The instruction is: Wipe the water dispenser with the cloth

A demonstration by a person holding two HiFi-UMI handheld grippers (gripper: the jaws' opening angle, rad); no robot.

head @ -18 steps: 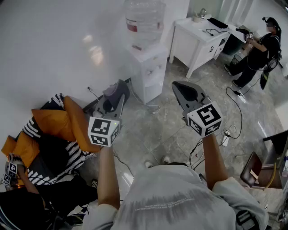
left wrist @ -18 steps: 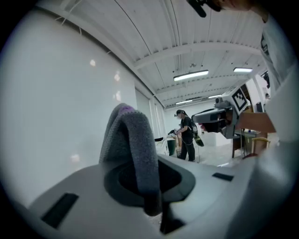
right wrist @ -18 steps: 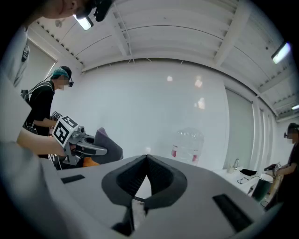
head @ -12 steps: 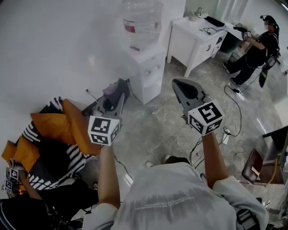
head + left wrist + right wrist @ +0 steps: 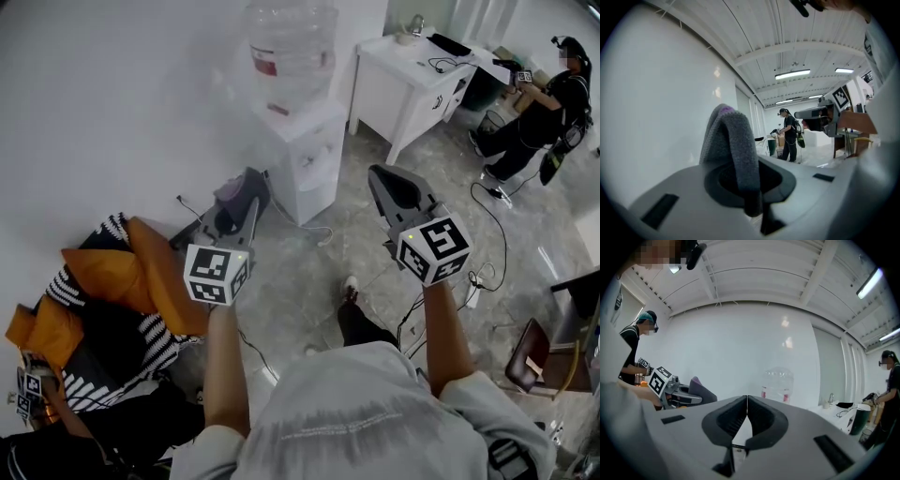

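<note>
The white water dispenser (image 5: 302, 155) stands against the wall with a clear bottle (image 5: 289, 45) on top. Both grippers hang in the air short of it. My left gripper (image 5: 244, 192) is shut on a grey cloth (image 5: 232, 199), which drapes over the jaw tips and rises as a folded hump in the left gripper view (image 5: 731, 145). To the right, my right gripper (image 5: 386, 184) is shut with nothing in it; its jaws meet in a thin line (image 5: 747, 401). In the right gripper view the bottle (image 5: 777, 383) shows ahead and the cloth (image 5: 700, 390) at left.
A white desk (image 5: 412, 80) stands right of the dispenser, and a person (image 5: 539, 103) works beyond it. Cables (image 5: 487, 211) trail over the tiled floor. Orange and striped cushions (image 5: 122, 272) lie at left. A chair (image 5: 534, 356) sits at the lower right.
The wearer's foot has stepped forward into view on the floor. Both grippers keep their pose, the left still holding the cloth; the dispenser sits slightly further left in view.
</note>
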